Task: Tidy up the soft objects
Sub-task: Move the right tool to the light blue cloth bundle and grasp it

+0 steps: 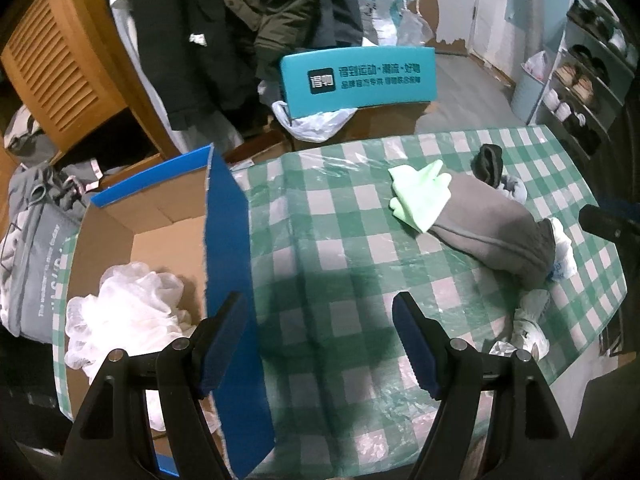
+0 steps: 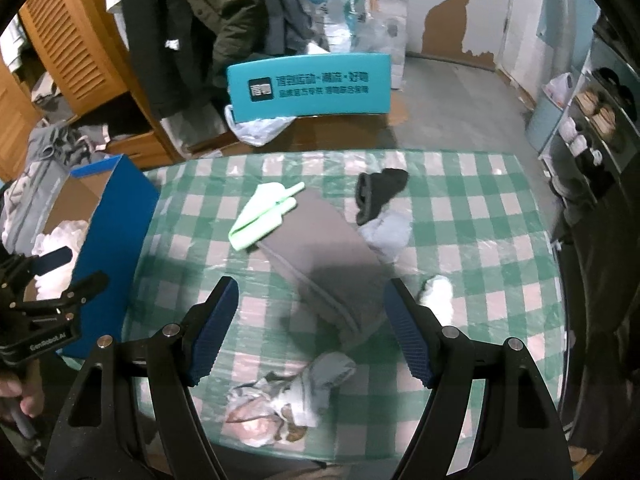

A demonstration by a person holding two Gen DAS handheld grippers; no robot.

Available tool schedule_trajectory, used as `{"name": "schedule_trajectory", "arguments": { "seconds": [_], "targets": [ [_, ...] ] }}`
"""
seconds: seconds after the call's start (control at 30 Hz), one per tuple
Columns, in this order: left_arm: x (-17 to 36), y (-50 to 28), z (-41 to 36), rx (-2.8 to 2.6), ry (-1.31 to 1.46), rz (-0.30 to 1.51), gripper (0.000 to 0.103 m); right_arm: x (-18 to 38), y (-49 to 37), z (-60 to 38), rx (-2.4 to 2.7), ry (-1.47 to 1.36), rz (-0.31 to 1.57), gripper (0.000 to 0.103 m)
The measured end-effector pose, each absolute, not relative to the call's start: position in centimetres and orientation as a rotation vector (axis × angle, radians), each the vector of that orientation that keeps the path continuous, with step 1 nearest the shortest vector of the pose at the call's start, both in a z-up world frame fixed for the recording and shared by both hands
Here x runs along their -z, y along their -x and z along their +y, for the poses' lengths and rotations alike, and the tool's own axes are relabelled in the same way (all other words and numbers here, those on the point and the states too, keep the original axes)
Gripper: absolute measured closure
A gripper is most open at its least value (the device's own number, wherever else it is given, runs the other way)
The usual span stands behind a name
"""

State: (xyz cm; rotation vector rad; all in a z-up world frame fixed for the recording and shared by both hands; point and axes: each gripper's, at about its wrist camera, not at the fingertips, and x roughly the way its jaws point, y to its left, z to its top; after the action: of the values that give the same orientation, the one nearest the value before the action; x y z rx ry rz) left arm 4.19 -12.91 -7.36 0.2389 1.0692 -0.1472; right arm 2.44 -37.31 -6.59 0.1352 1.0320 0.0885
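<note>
A folded grey cloth (image 2: pixel 332 264) (image 1: pixel 492 228) lies mid-table with a light green cloth (image 2: pixel 264 216) (image 1: pixel 420 196) at its far end. A dark sock (image 2: pixel 376 196) (image 1: pixel 488 164), a pale blue cloth (image 2: pixel 390 236) and a crumpled patterned cloth (image 2: pixel 296 392) lie around it. A white mesh bundle (image 1: pixel 124 312) sits inside the blue cardboard box (image 1: pixel 228 264) (image 2: pixel 120 216) at the table's left. My left gripper (image 1: pixel 320 344) is open and empty beside the box wall. My right gripper (image 2: pixel 310 332) is open and empty above the grey cloth's near end.
The table wears a green and white checked cover (image 1: pixel 340 240) (image 2: pixel 480 220). A teal box (image 1: pixel 356 80) stands behind the table. Hanging coats (image 1: pixel 240 20) and a wooden cabinet (image 1: pixel 60 72) are at the back left. A shoe rack (image 2: pixel 600 120) stands on the right.
</note>
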Motion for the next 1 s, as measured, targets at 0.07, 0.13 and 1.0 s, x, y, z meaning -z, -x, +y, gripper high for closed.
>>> {"name": "schedule_trajectory", "arguments": {
  "seconds": [0.07, 0.13, 1.0],
  "targets": [
    [7.5, -4.3, -13.3, 0.154, -0.244, 1.069, 0.027, 6.7, -2.4, -37.8, -0.083, -0.142, 1.033, 0.027],
    [7.6, -4.3, -13.7, 0.158, -0.249, 1.069, 0.027, 6.9, -2.4, -38.3, -0.074, -0.148, 1.036, 0.027],
    [11.3, -6.8, -18.7, 0.204, -0.285, 1.130, 0.022, 13.4, -3.4, -46.1, 0.131, -0.237, 1.163, 0.027]
  ]
}}
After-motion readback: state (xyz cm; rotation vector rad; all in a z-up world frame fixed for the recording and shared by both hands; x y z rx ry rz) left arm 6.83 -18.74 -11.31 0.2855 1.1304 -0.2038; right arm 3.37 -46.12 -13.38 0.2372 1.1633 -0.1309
